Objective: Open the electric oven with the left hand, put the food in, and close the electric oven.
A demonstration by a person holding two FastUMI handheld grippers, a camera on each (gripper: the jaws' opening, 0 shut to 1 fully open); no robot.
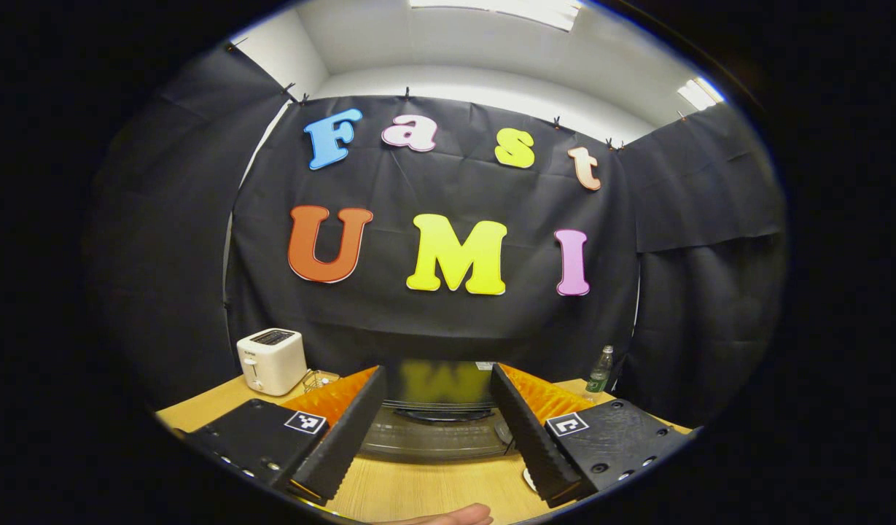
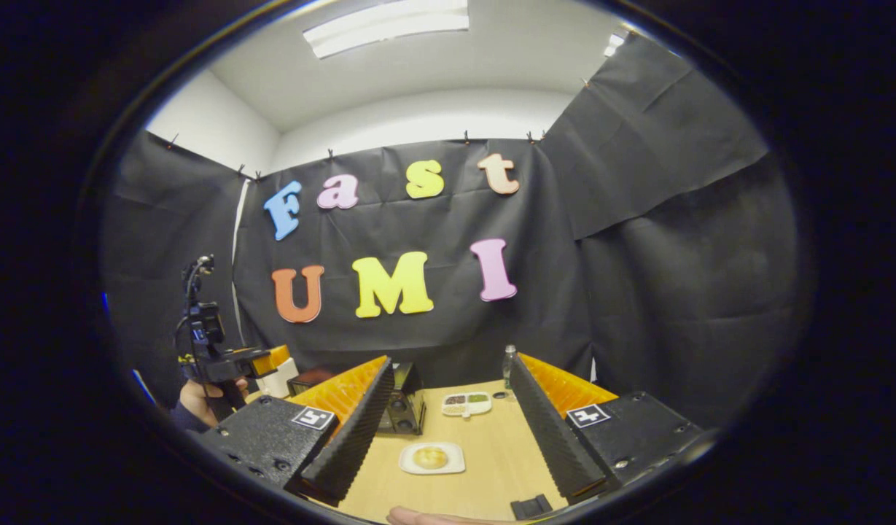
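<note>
Table (image 2: 491, 467): wooden top bearing every item below; bare stretch at the near edge, likely kept free as working room for the two claws.

Oven (image 1: 437, 419): on the table, dead ahead of the left claw in the left gripper view; dark glass door facing that claw, seemingly shut, with the handle bar low on its front. Seen side-on in the right gripper view (image 2: 402, 408), knobs showing, left of the plate. Facing suits a pull by the left hand.

Toaster (image 1: 271, 359): white, left of the oven and behind it, well apart from the work.

Left claw (image 1: 437, 415): fingers spread wide, straddling the oven front in that view, gripping nothing; contact with the door not apparent. Lined up as if for the handle, so opening judged not yet begun. Also seen in the right gripper view (image 2: 262, 357), raised by a hand, left of the oven.

Right claw (image 2: 448, 426): fingers spread wide, empty, hovering above the table with the plate between them in its view; probably waiting on the door.

Bottle (image 2: 509, 367): green, upright, right of the oven near the wall.

Tray (image 2: 466, 403): small divided dish with bits of food, just right of the oven.

Plate (image 2: 431, 459): white, nearer than the oven, to its right.

Bun (image 2: 430, 457): the food, on the plate, untouched.
</note>
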